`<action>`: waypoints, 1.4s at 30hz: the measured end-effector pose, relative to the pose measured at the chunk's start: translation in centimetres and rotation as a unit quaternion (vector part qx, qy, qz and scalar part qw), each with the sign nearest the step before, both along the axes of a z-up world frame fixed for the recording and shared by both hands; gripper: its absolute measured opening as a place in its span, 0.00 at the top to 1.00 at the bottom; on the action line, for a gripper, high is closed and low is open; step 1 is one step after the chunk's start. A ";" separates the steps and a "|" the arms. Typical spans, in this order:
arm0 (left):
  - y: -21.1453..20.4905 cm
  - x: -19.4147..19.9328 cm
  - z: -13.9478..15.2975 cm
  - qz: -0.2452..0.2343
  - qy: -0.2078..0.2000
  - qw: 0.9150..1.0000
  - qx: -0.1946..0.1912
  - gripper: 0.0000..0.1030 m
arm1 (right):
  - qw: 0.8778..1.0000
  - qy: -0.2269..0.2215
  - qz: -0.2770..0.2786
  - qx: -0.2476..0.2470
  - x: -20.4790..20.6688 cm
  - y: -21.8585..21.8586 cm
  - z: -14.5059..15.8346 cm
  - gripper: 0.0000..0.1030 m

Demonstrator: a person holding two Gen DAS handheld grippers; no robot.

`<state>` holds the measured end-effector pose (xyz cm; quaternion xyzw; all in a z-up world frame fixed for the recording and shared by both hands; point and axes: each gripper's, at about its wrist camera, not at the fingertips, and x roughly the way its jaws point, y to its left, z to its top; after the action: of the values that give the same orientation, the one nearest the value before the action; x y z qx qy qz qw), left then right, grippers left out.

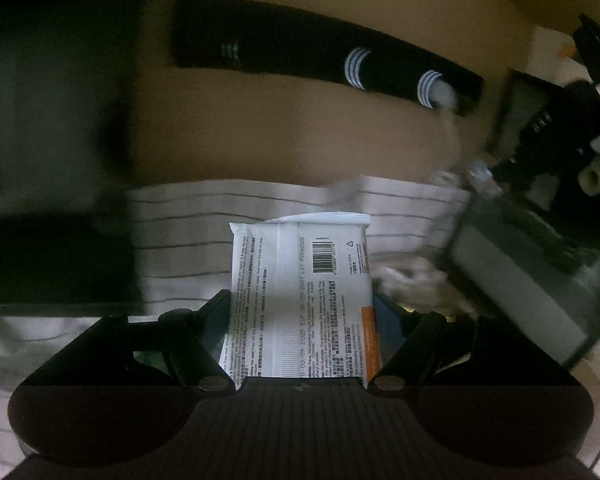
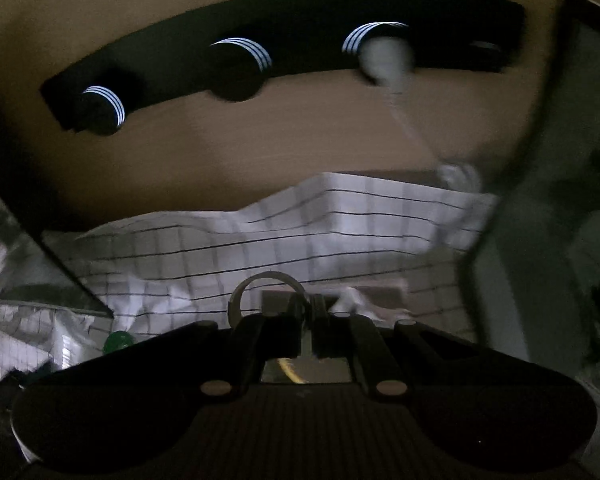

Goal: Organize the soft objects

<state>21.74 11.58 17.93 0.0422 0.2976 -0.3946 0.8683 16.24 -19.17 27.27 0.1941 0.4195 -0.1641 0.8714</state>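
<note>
My left gripper (image 1: 300, 300) is shut on a white pack of wet wipes (image 1: 300, 256), printed back with barcode facing up, held above a white checked cloth (image 1: 188, 240). In the right wrist view my right gripper (image 2: 310, 306) is shut, and a thin grey ring-like loop (image 2: 260, 280) arches from its tips to the left, sharp against the blurred background. The same checked cloth (image 2: 340, 224) lies crumpled below and ahead of it. What the loop belongs to is too dark to tell.
A black rail with white-striped knobs (image 1: 320, 56) (image 2: 284, 40) hangs on the tan wall ahead, with a white cord (image 2: 388, 60) dangling from one knob. A dark shape (image 1: 40, 120) stands at the left, and cluttered dark gear (image 1: 560, 140) at the right.
</note>
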 end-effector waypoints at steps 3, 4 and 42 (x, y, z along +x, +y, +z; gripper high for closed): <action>-3.8 -1.2 -0.5 -0.026 0.005 1.000 0.000 0.23 | 1.000 -0.016 -0.011 0.011 -1.8 -1.6 -0.8 0.96; -5.0 -1.4 -0.6 -0.032 0.007 0.999 -0.002 0.23 | 1.000 -0.020 -0.012 0.006 -2.2 -2.0 -1.1 0.96; -17.7 -1.2 -10.8 -0.010 0.046 0.995 0.085 0.36 | 0.991 0.054 -0.043 0.114 7.8 -8.0 -23.1 0.91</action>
<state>20.52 -6.08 7.18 0.1005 0.3697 -0.3777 0.8430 24.06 -27.13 4.22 0.3012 0.4735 -0.1627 0.8115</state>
